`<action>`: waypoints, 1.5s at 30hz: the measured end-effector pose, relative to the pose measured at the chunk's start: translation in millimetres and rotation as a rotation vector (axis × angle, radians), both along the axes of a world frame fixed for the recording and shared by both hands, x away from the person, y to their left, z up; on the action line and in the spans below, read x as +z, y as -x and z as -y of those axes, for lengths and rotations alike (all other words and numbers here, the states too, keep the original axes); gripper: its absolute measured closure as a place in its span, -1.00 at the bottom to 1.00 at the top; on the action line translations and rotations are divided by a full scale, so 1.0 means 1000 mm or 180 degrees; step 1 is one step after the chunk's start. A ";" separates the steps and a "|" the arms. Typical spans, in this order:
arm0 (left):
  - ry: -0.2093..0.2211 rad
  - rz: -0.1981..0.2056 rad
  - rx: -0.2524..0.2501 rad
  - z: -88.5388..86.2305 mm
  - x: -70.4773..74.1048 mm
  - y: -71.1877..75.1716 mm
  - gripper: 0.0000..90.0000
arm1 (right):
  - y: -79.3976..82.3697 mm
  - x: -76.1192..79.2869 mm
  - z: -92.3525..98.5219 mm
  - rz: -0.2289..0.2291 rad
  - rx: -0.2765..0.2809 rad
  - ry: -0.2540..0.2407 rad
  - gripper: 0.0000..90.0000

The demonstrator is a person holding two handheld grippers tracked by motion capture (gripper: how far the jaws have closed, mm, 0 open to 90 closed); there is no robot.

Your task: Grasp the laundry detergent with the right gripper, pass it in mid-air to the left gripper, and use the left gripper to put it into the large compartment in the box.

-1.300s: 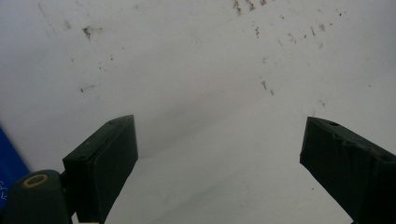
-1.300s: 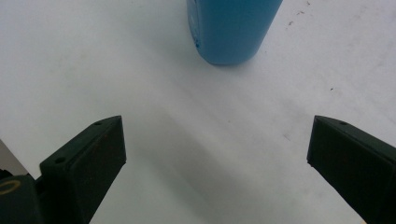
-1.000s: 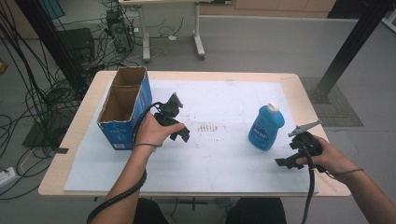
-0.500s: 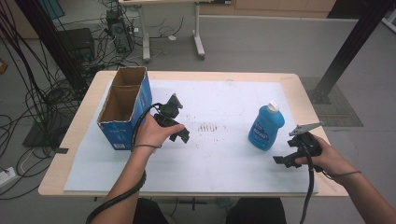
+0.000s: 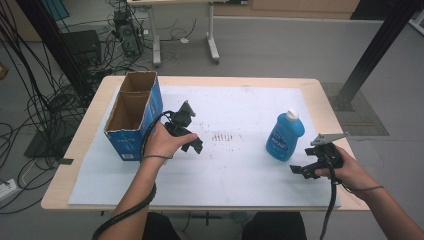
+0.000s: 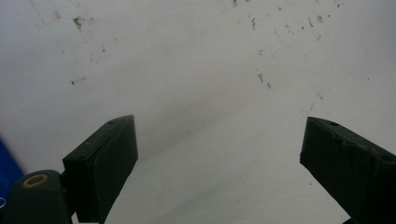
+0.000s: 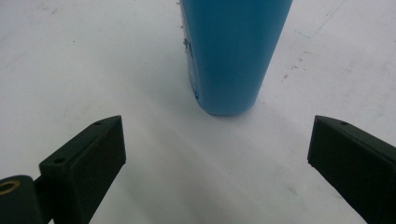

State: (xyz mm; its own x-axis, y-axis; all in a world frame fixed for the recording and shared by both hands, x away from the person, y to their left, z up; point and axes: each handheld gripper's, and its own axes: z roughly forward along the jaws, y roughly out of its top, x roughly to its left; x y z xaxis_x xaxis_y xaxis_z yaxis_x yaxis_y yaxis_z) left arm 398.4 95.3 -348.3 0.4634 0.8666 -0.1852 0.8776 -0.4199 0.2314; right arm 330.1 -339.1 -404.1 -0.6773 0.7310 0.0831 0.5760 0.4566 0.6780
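Observation:
A blue bottle [image 5: 285, 136] with a white cap stands upright on the white sheet at the right. My right gripper [image 5: 300, 171] is held low just in front and to the right of it, jaws pointing left. In the right gripper view the bottle [image 7: 233, 56] stands just beyond the wide-apart jaws of the gripper [image 7: 217, 122], with nothing between them. My left gripper [image 5: 196, 142] hovers near the table's middle, beside an open blue cardboard box [image 5: 131, 115]. In its own view the left gripper [image 6: 219, 123] stands open over bare, speckled sheet.
The white sheet [image 5: 240, 105] covers most of the wooden table [image 5: 65, 165]. Dark specks mark the sheet's centre [image 5: 222, 136]. Cables and black frame posts stand on the floor beyond the table's left and right edges.
The right gripper has shifted slightly left, toward the bottle's base. The left hand and gripper have stayed in place.

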 end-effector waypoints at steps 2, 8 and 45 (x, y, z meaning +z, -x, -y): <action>-0.0007 -0.0004 0.0002 0.000 0.000 0.000 -0.74 | 0.000 0.000 0.000 0.0025 -0.0002 -0.0026 -0.91; -0.0004 -0.0001 -0.0006 0.002 0.001 0.001 -0.74 | -0.001 -0.003 0.002 0.0086 -0.0013 -0.0136 -0.91; -0.0020 0.0011 -0.0009 0.006 0.005 0.006 -0.74 | -0.002 -0.024 0.004 0.0398 -0.0046 -0.0483 -0.92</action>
State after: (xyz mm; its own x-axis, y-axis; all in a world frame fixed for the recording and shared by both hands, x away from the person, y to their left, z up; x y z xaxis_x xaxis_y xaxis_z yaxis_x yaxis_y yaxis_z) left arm 392.0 89.6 -343.7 0.4665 0.8664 -0.1782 0.8756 -0.4239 0.2316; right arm 332.1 -343.1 -427.7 -0.6788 0.7262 0.1089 0.4887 0.3360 0.8052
